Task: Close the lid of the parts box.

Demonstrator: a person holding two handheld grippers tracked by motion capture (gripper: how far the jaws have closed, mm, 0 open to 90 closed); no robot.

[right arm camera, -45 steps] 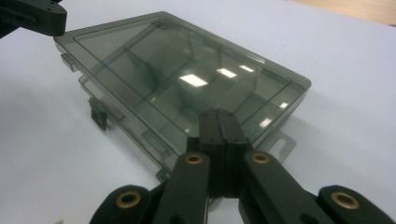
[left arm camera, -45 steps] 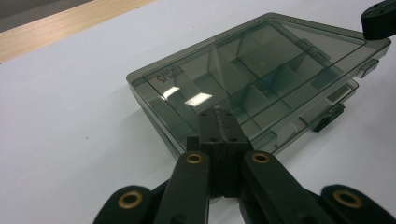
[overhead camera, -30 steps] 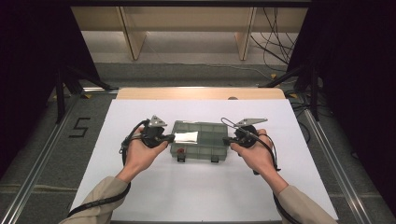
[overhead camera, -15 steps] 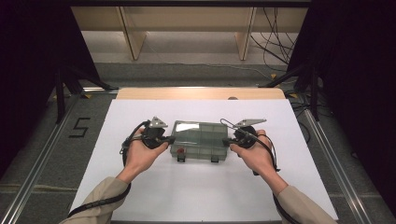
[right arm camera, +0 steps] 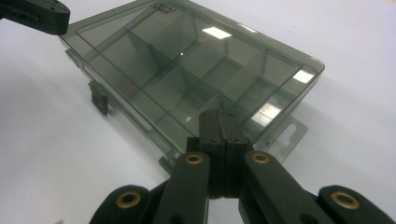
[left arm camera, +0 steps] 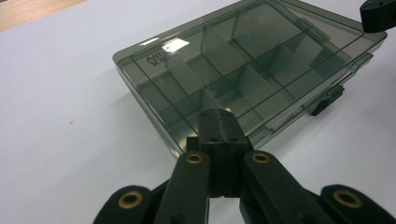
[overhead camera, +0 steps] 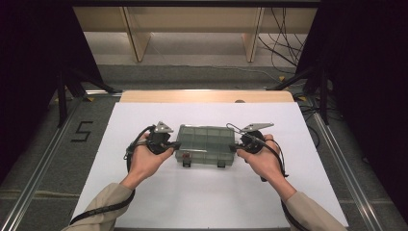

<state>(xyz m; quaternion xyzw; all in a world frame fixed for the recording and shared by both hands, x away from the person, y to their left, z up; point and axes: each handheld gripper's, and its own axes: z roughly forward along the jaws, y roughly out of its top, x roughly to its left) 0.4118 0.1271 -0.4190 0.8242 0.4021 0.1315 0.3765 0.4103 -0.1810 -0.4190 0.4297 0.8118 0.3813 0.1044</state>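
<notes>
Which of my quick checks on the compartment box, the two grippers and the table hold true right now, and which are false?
1. The compartment box has its clear lid shut. True.
2. The left gripper has its jaws wide open. False: both jaws are pressed together, with nothing between them.
3. The right gripper sits at the box's end that carries the hang tab. True.
4. The box's compartments are packed with screws. False: the compartments that can be seen through the lid look empty.
5. The box lies on a white table, between the two grippers. True.
6. The box's two latches face away from the person. False: they are on the side nearest the person.
</notes>
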